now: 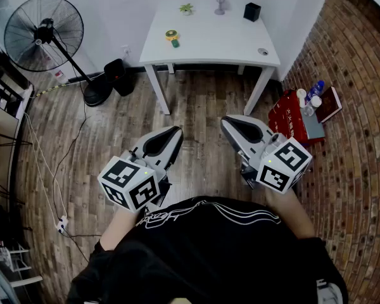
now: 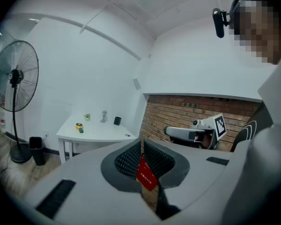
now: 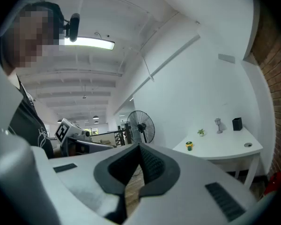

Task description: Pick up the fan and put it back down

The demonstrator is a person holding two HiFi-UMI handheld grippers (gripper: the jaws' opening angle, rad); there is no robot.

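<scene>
I'm holding both grippers out in front of my chest, forearms tucked in, with their noses pointing ahead toward the white table (image 1: 228,43) and angling slightly toward each other. The left gripper (image 1: 176,132) is sitting with its jaws closed on nothing. The right gripper (image 1: 227,120) is likewise showing its jaws pressed together, empty. The standing fan (image 1: 44,33) is resting on the floor well ahead and to the left of the left gripper, untouched. A small yellow-and-green thing (image 1: 172,37) is lying on the table ahead of both.
</scene>
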